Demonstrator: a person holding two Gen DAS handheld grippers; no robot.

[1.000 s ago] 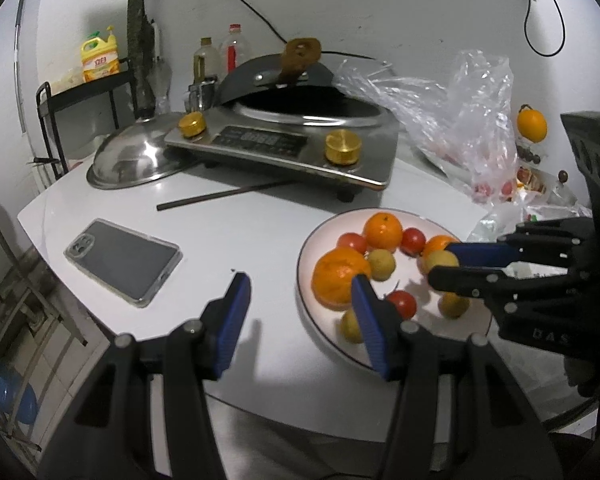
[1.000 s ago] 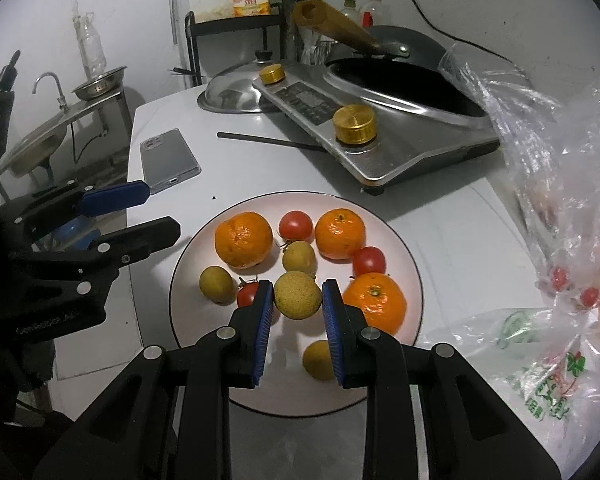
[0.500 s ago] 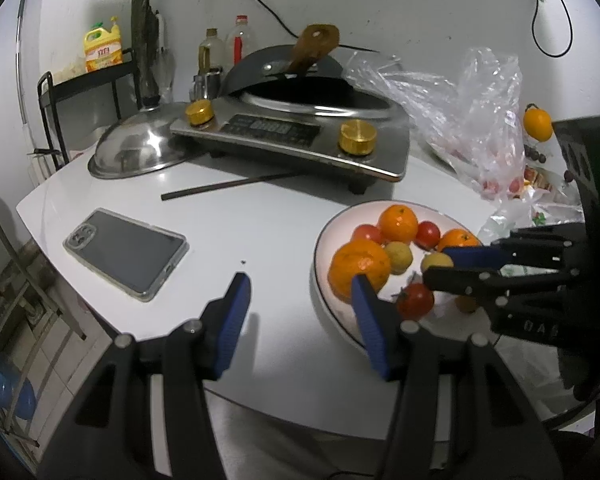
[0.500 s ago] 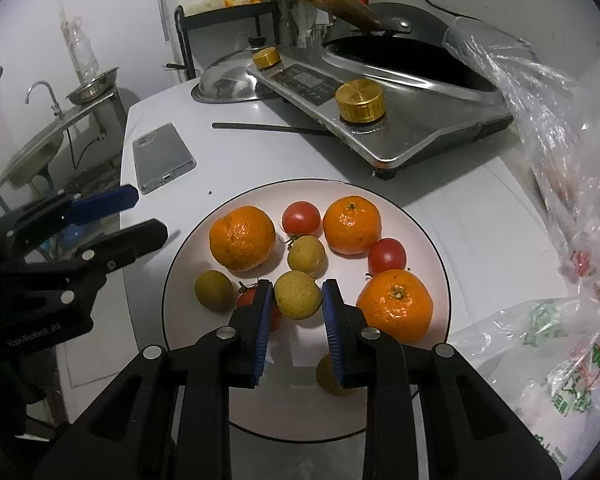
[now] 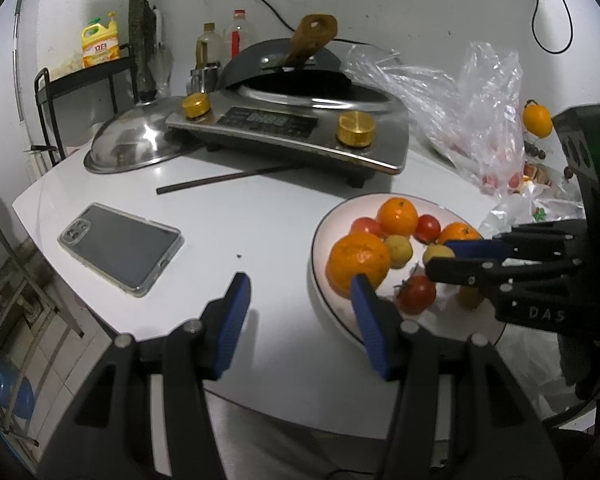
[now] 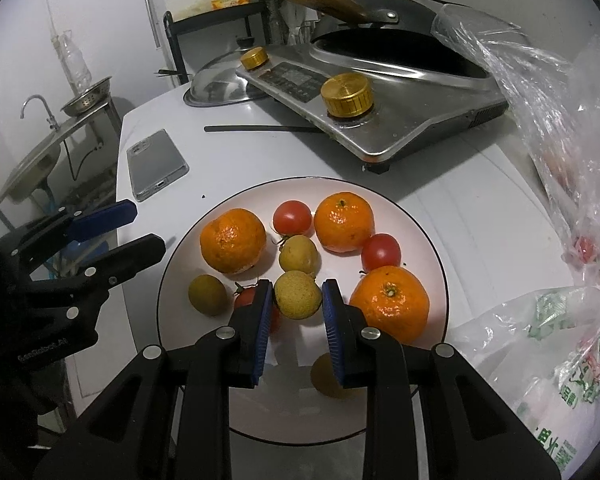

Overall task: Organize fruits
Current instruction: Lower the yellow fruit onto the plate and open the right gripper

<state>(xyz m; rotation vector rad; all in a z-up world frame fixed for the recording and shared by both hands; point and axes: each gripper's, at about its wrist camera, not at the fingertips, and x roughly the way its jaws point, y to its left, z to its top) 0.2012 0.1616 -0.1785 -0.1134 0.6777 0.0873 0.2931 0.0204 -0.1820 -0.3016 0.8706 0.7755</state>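
Right hand-held gripper (image 6: 297,307) clamped on a yellow-green longan (image 6: 298,294), held over the white plate (image 6: 428,240).
Round, rough-skinned fruit crowd it: a tomato (image 6: 256,306) beside its left pad, a dimpled orange (image 6: 389,303) just right. Left hand-held gripper (image 5: 298,316) hangs empty, jaws wide, at the plate's near rim by the worktop (image 5: 252,216) edge; bare white surface lies ahead. A phone (image 5: 120,249) left, a steel cooktop (image 5: 292,128) behind, crinkled plastic bags (image 6: 560,120) right.
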